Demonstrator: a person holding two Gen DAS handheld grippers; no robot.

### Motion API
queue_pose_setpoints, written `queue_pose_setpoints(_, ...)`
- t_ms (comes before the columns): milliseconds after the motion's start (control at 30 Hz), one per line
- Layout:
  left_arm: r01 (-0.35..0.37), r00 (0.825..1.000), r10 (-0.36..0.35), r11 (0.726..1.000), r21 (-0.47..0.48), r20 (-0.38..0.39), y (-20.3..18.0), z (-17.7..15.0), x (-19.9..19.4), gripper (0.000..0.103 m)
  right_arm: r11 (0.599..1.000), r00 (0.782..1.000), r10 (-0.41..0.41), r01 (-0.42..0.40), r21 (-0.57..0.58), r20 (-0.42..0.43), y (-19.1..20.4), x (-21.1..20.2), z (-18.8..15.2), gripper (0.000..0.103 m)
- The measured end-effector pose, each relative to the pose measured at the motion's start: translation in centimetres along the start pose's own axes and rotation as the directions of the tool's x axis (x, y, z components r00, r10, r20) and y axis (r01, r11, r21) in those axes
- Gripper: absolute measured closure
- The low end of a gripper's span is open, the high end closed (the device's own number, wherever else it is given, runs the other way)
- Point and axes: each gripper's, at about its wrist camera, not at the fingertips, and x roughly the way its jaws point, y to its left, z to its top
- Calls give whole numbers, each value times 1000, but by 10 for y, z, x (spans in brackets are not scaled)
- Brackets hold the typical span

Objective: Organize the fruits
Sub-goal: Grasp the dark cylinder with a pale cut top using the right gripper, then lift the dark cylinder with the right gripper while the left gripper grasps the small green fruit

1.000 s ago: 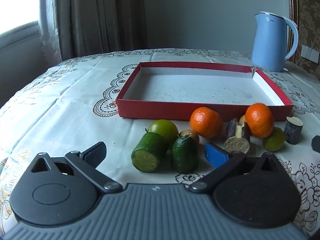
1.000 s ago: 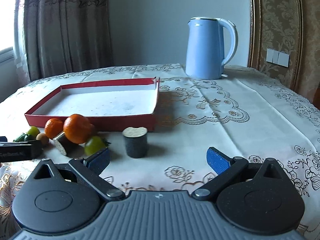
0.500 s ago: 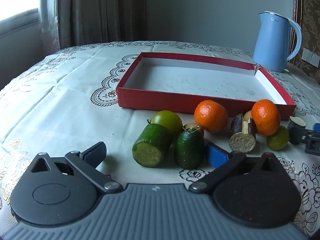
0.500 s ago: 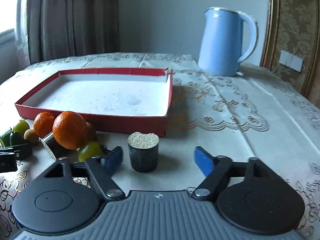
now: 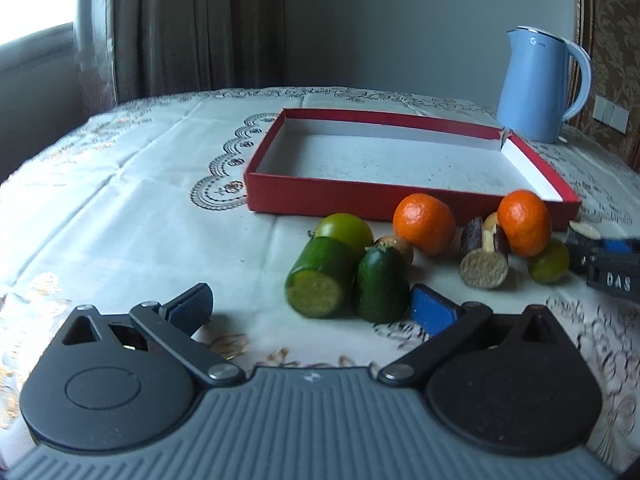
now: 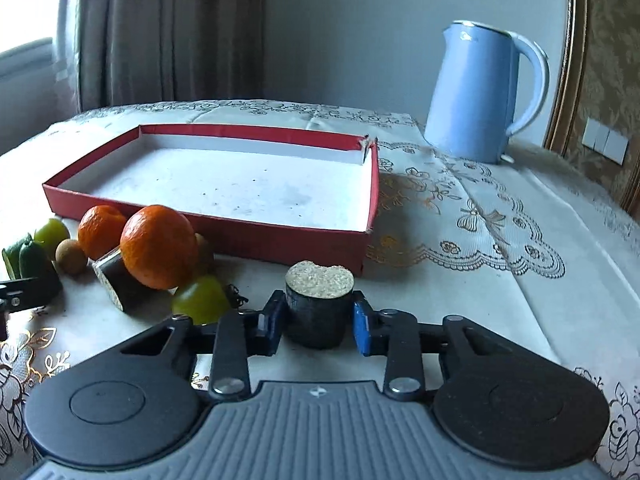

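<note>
A red tray (image 5: 360,194) with a white floor sits on the table, with fruit pieces before its front wall. In the left wrist view, two green cucumber pieces (image 5: 320,278) lie just ahead of my open left gripper (image 5: 310,308), with a green fruit (image 5: 346,230), two oranges (image 5: 424,222) and a dark cut stub (image 5: 484,266) beyond. My right gripper (image 6: 318,322) is shut on an upright dark cylinder piece (image 6: 318,308) standing on the cloth near the tray's corner (image 6: 360,256). An orange (image 6: 158,246) lies to its left.
A blue kettle (image 6: 480,92) stands behind the tray to the right. The embroidered tablecloth (image 6: 500,240) stretches right of the tray. Curtains and a window are at the far left. My right gripper shows at the right edge of the left wrist view (image 5: 612,268).
My right gripper has moved forward to the dark cylinder piece and its fingers have closed on its sides. My left gripper has shifted slightly and stays open.
</note>
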Motion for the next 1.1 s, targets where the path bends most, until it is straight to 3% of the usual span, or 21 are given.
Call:
queue_pose_setpoints(233,0,1000,0,999,45,11,0,5,-3,0,1000,1000,18,-18,23,-2,-4,0,0,70)
queue_pose_setpoints(333,62,996,-65,996,58,55,-4,6,-13,0,999,1000,26,-26,34,-3,-6,0,0,70)
queue_pose_setpoints(400,86,991,-95,992,94,95,-13,4,-20,0,999,1000,27,-27,35,-2,-6,0,0,70)
queue_pose_setpoints(567,63,982,-102,970,234,161,-42,0,-24,0,999,1000,27,-27,36,-3,-6,0,0,70)
queue_pose_setpoints(700,92,984,-129,957,275,123,-52,0,-14,1,999,1000,31,-31,40,-4,-7,0,0,70)
queue_pose_setpoints(767,102,986,-136,953,285,100,-55,0,-10,12,998,999,37,-36,48,-4,-8,0,0,70)
queue_pose_setpoints(933,95,986,-131,946,311,100,-60,-1,-8,13,998,999,42,-41,54,-5,-9,1,0,70)
queue_pose_setpoints(1000,126,982,-165,938,322,95,-63,-3,-11,16,997,999,44,-44,57,-6,-10,1,0,70)
queue_pose_setpoints(1100,103,986,-143,932,346,91,-69,-4,-8,16,997,999,45,-45,59,-6,-10,1,0,70)
